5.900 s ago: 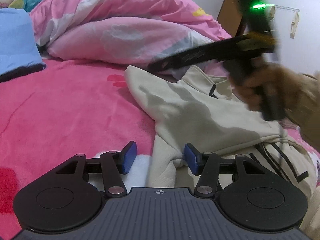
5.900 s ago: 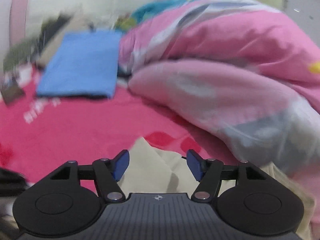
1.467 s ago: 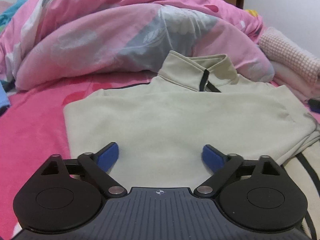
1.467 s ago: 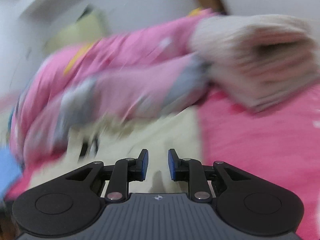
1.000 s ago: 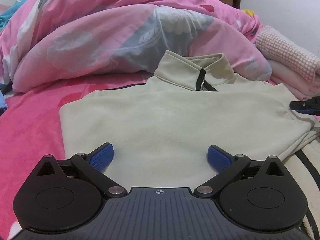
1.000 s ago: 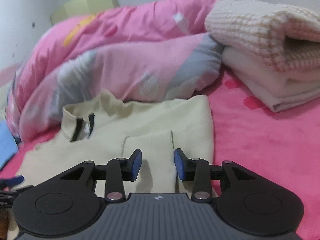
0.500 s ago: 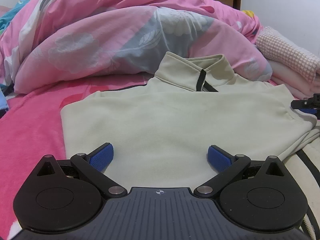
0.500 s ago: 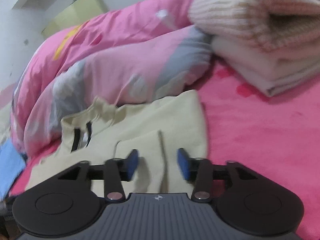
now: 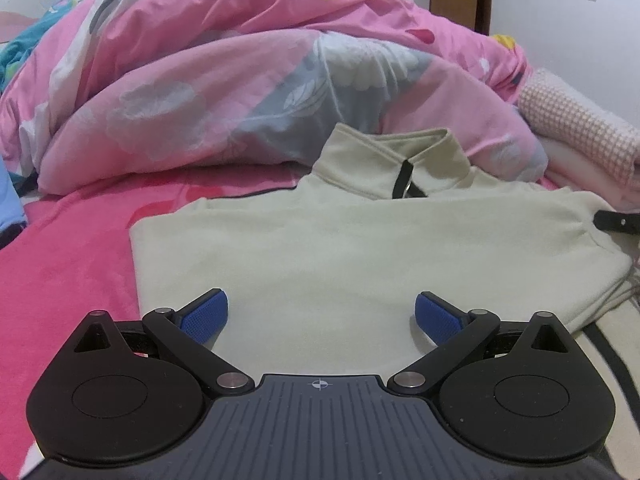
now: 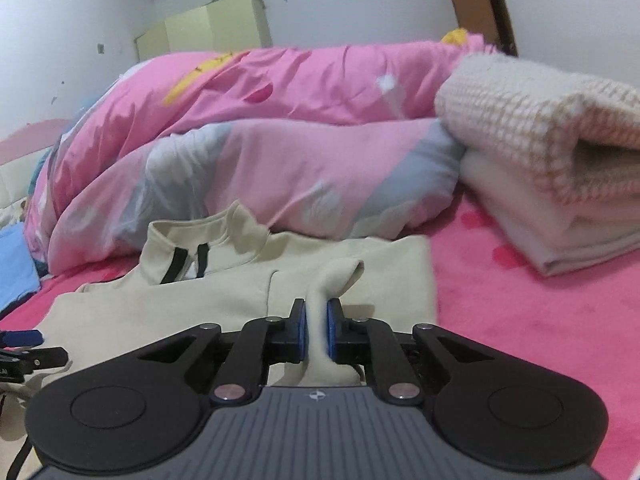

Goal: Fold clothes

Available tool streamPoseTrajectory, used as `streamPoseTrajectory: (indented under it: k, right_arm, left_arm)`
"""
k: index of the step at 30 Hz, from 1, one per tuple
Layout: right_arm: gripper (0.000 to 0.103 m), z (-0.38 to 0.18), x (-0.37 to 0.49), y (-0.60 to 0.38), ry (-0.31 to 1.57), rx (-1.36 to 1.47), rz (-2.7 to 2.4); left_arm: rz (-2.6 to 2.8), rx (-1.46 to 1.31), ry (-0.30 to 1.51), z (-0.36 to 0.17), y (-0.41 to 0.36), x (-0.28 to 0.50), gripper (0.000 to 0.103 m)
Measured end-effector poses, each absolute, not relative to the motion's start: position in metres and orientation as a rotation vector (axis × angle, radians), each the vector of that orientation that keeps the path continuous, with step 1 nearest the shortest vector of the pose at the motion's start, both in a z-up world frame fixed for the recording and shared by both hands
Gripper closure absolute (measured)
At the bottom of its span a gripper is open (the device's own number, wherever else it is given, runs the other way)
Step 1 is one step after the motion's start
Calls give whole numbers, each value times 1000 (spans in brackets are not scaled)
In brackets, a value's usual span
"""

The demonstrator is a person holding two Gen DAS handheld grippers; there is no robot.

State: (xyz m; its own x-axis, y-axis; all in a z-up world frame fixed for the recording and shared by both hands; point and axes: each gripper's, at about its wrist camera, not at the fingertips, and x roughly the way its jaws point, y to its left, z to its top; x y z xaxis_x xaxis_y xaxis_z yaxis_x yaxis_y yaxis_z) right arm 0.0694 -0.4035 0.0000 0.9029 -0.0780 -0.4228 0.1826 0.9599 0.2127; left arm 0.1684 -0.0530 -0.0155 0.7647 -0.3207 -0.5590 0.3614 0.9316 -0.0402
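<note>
We record one beige zip-collar sweatshirt (image 9: 360,248), spread flat on the pink bed sheet (image 9: 68,264) in front of a bunched pink floral duvet (image 9: 240,92). Our right gripper (image 10: 316,330) is closing its blue pads on a raised fold of the sweatshirt's cloth. Our left gripper (image 9: 320,314) hangs wide open over the sweatshirt's body, holding nothing. Folded cream blankets (image 10: 552,184) lie stacked to the right.

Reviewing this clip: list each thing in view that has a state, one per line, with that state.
Beige zip-neck top: lying flat on the bed, collar standing, neck zip part open.
Sleeve: pinched up off the top.
Right claw: closing, pads pressing the sleeve between them.
Left claw: wide open above the top, holding nothing.
Pink duvet: bunched up behind the top.
Knit blanket: folded, stacked.
</note>
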Motion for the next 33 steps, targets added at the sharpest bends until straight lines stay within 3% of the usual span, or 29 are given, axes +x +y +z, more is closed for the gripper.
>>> streamPoseTrajectory:
  k: [8,12,19,24,33]
  right_arm:
    - [91,-14,76,-422,499,327,-161]
    - [81,-16,78,-429,515,376,-184]
    - [78,13,35,-421,223,357,-96]
    - [80,-23,91,-390,576,256,-29]
    - [81,-21,86,-389,547,269,-58]
  left_arm:
    - [-353,90,630,-23,-61,177,2]
    - [-357,82,627,-23,-59,177,2]
    - [-410,25,534,5,-33,131,2]
    - [-371,21,519,19,8,91,2]
    - [-184,-20,663,6,84,78,5]
